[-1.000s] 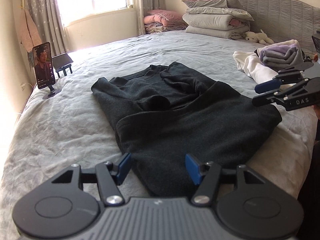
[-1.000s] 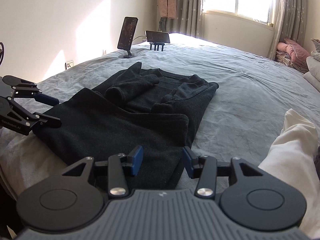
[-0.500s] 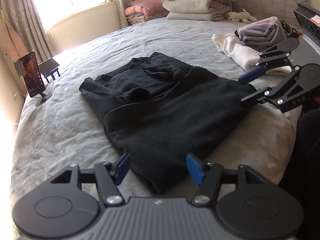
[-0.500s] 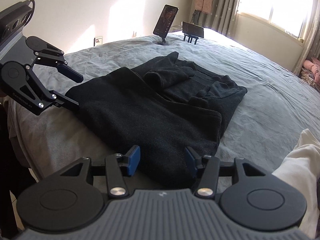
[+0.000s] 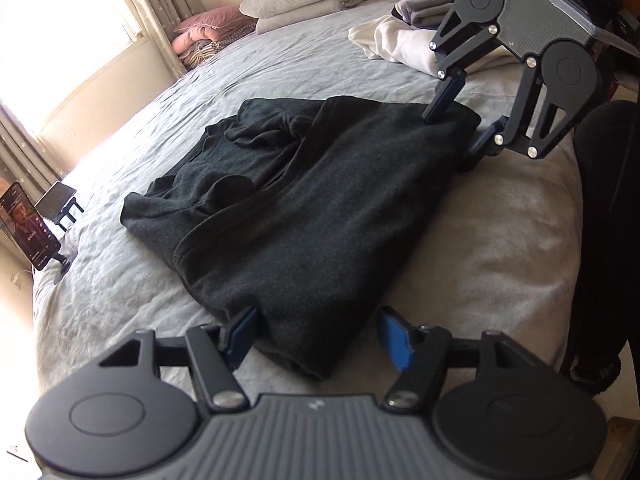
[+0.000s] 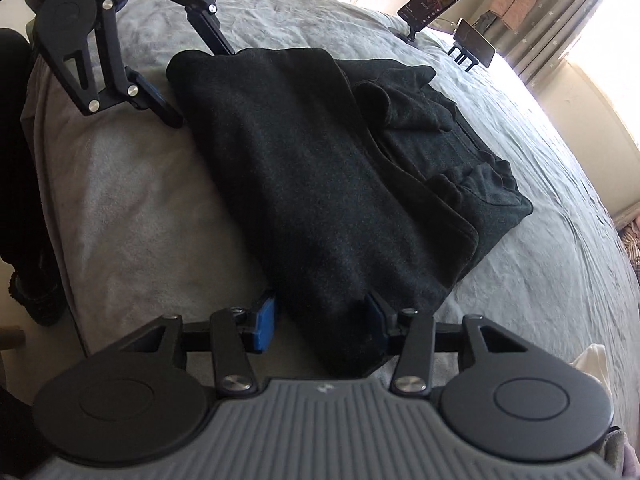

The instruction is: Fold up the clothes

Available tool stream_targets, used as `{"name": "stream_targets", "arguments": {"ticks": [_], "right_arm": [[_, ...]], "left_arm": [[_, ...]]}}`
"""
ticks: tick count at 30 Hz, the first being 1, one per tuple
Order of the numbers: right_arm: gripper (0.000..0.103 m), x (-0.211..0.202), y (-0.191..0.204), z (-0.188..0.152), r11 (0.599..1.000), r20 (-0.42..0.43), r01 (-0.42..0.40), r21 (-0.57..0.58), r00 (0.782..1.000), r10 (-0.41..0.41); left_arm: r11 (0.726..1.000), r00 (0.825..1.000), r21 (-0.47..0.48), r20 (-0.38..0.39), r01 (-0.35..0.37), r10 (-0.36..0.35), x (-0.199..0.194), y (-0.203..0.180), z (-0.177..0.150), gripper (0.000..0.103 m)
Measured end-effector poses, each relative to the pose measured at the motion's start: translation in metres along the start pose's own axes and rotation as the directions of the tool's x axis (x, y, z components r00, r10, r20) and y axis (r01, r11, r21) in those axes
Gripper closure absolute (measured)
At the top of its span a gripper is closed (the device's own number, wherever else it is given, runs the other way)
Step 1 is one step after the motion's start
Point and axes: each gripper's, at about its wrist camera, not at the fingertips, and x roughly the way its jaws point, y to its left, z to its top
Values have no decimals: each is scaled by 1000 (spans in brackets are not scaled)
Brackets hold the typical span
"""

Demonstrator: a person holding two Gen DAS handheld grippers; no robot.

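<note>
On bed (image 5: 120, 280): dark sweater (image 5: 320, 208), right gripper (image 6: 322, 324) closing round its corner.

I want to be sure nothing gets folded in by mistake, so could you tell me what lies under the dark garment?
The dark garment lies on the grey bedspread, which shows all around it. Whatever might sit beneath the cloth is covered.

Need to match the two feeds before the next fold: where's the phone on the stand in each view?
Left wrist view: phone on the stand at the far left edge, mid-height.
Right wrist view: phone on the stand at the top, right of centre.
Shared landmark: the dark garment, mid-frame in both.
</note>
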Motion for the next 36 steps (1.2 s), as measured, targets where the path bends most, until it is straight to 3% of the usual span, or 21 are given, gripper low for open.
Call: {"name": "stream_targets", "arguments": {"ticks": [3, 5, 6, 12, 27, 36], "right_arm": [[61, 2, -2, 2, 1000, -3, 4, -4, 1000, -4], [78, 2, -3, 2, 1000, -6, 7, -8, 1000, -7], [82, 1, -3, 3, 1000, -7, 10, -10, 1000, -10], [90, -5, -5, 8, 1000, 11, 22, -2, 1000, -22], [92, -39, -56, 34, 989, 150, 116, 87, 980, -128], [93, -11, -112, 58, 968, 185, 160, 194, 963, -196]], "left_arm": [[999, 1000, -32, 13, 6, -5, 2, 5, 0, 42], [998, 1000, -58, 14, 12, -11, 4, 8, 0, 54], [998, 1000, -65, 12, 15, -14, 4, 9, 0, 58], [994, 999, -107, 4, 36, -36, 1, 15, 4, 81], [939, 984, -322, 164, 119, -68, -23, 77, 26, 86], [895, 973, -429, 229, 122, -22, 10, 134, 55, 87]]}}
